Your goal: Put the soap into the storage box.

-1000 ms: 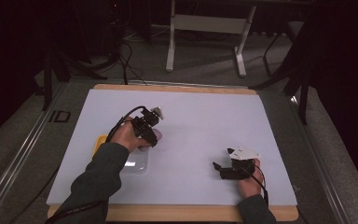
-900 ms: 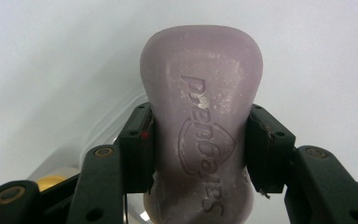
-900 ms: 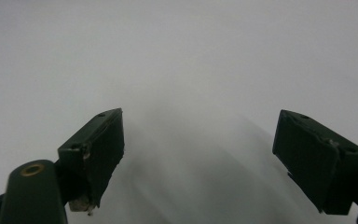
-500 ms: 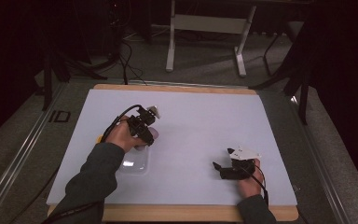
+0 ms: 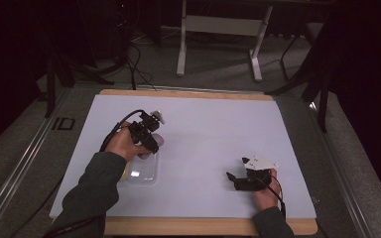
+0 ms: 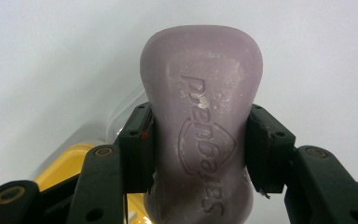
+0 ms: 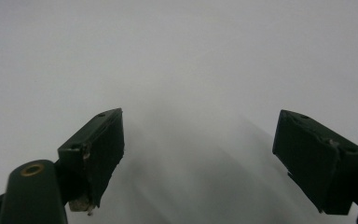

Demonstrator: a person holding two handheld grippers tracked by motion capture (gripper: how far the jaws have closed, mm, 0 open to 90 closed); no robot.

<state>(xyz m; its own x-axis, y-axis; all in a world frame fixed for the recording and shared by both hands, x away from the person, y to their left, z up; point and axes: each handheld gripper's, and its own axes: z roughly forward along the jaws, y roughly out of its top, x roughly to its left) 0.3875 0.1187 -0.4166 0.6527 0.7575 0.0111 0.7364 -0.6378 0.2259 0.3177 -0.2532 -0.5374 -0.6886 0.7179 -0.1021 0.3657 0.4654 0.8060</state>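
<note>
Lilac soap bar [image 6: 200, 126], embossed lettering facing the camera, sits pinched at its waist between the two black jaws of the left gripper [image 6: 199, 149] in the left gripper view. Below it at the lower left of that frame, a yellow piece [image 6: 70, 163] shows inside a clear plastic tray [image 6: 121, 109]. From the high view, the left gripper [image 5: 151, 140] is left of centre on the white mat [image 5: 213, 129], just above the clear tray [image 5: 141, 169]. Lower right of that frame, the right gripper [image 5: 234, 178] rests near the mat's front edge, jaws spread wide with nothing between them, over bare white surface.
</note>
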